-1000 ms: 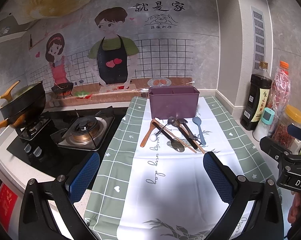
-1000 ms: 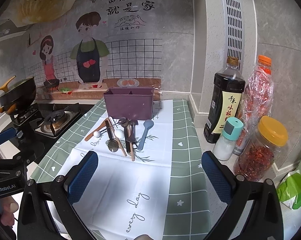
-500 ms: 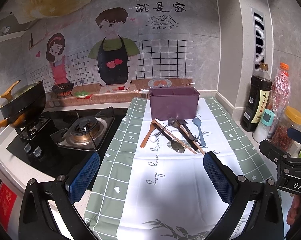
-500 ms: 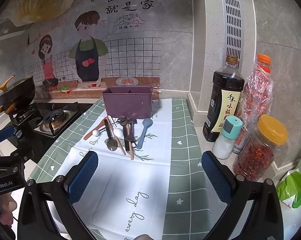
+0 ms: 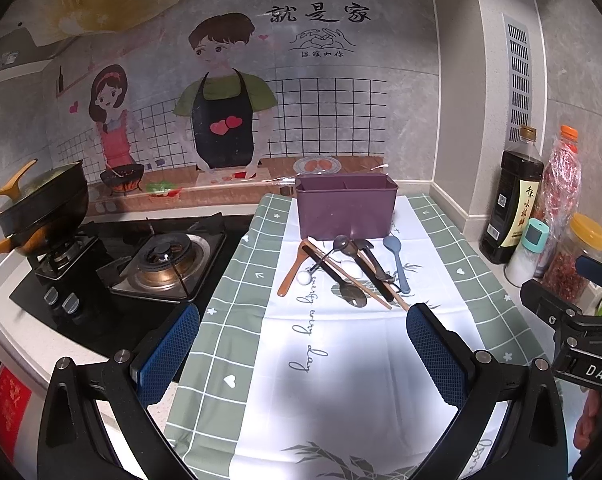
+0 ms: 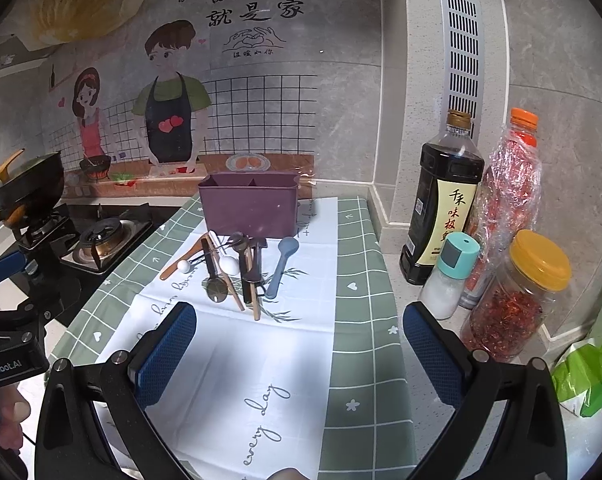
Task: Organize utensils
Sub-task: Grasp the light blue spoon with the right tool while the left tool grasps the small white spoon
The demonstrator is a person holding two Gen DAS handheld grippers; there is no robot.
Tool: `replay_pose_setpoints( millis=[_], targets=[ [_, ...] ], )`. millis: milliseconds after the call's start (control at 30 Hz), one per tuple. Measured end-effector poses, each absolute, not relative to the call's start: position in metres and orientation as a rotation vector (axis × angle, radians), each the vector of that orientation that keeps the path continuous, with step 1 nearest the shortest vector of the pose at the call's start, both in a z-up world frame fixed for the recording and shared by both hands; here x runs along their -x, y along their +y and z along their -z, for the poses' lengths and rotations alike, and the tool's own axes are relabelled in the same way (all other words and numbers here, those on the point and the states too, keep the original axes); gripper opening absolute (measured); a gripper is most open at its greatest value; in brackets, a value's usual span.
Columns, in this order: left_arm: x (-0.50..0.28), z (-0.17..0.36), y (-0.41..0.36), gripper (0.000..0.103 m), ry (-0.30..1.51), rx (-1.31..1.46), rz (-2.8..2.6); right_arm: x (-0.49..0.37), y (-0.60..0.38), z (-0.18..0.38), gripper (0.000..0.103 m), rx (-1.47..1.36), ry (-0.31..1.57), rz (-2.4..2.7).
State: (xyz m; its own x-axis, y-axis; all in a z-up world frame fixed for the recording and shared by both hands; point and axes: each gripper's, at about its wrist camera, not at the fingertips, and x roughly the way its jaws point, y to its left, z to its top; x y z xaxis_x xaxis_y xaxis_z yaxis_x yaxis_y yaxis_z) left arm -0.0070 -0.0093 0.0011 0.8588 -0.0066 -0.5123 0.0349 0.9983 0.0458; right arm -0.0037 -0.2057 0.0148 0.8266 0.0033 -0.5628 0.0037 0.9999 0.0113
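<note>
A purple utensil holder (image 5: 345, 210) (image 6: 251, 208) with two compartments stands empty at the back of the cloth. In front of it lies a heap of utensils: a wooden spoon (image 5: 291, 272) (image 6: 179, 262), a metal spoon (image 5: 351, 294) (image 6: 217, 292), chopsticks (image 5: 361, 284) (image 6: 255, 284), dark-handled pieces (image 5: 375, 266) and a blue spoon (image 5: 397, 260) (image 6: 281, 266). My left gripper (image 5: 303, 344) is open, well short of the heap. My right gripper (image 6: 301, 346) is open too, near the cloth's right side, with nothing between its fingers.
A gas stove (image 5: 161, 264) (image 6: 101, 242) with a lidded pan (image 5: 41, 208) lies to the left. A soy sauce bottle (image 6: 441, 200), a small shaker (image 6: 451, 276), a wrapped bottle (image 6: 509, 200) and a chilli jar (image 6: 517, 296) stand at the right wall. A green bag (image 6: 589, 376) sits at far right.
Both grippers have drifted slightly; the right view has moved a little closer to the utensils. Nothing was grasped, and the utensils have not moved.
</note>
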Motion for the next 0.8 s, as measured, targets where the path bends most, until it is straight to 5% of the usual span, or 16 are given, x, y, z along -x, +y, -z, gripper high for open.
replay_pose_setpoints(
  millis=[400, 800],
  targets=[
    [-0.065, 0.002, -0.001, 0.103, 0.574, -0.050, 0.078, -0.062, -0.205, -0.006, 0.103, 0.040, 0.630, 0.042],
    [-0.243, -0.010, 0.047, 0.100, 0.557, -0.017, 0.121, -0.244, -0.187, 0.058, 0.099, 0.024, 0.909, -0.061]
  ],
)
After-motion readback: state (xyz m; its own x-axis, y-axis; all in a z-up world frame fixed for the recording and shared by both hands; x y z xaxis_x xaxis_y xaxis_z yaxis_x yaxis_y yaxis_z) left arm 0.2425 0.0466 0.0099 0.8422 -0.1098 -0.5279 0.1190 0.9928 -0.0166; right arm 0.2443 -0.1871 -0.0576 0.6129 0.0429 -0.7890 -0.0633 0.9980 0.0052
